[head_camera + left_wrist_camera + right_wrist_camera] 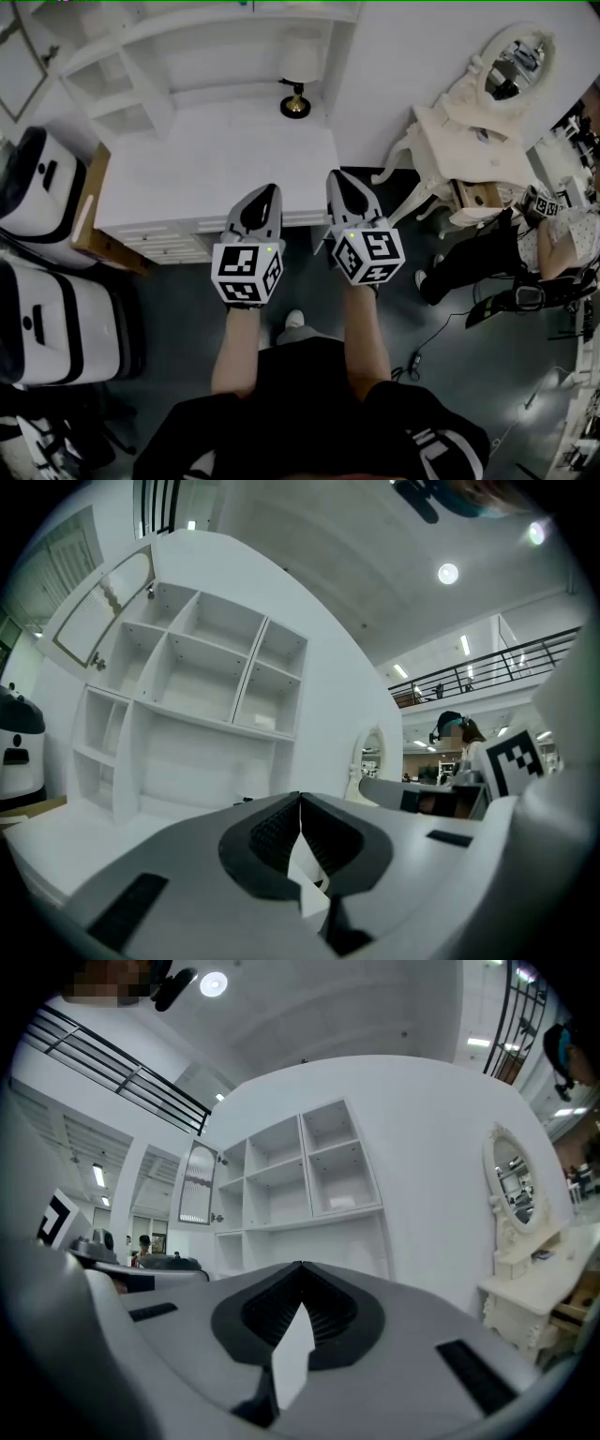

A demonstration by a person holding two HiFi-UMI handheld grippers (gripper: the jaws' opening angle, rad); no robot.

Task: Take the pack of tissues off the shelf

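Left gripper (265,190) and right gripper (339,178), side by side and level above the near edge of a white desk (216,159); each gripper's own view shows its jaws closed tip to tip with nothing between them. At the far side of the desk stands the white shelf unit (302,1162). A small pale object in its lower right compartment, seen in the right gripper view, is probably the pack of tissues (342,1202); it cannot be made out in the head view. Both grippers are well apart from it, so the reach is judged not yet begun. A table lamp (297,82) stands on the desk between the grippers and the shelf, and an ornate vanity with an oval mirror (459,141) stands to the right. Likely hazards: jaws left closed on arrival would push the pack deeper into its compartment; a low, straight reach could knock the lamp over; a wide opening could catch on the compartment's walls; a shallow pinch on soft wrapping could slip; and the pale pack is easily misjudged against white shelving.
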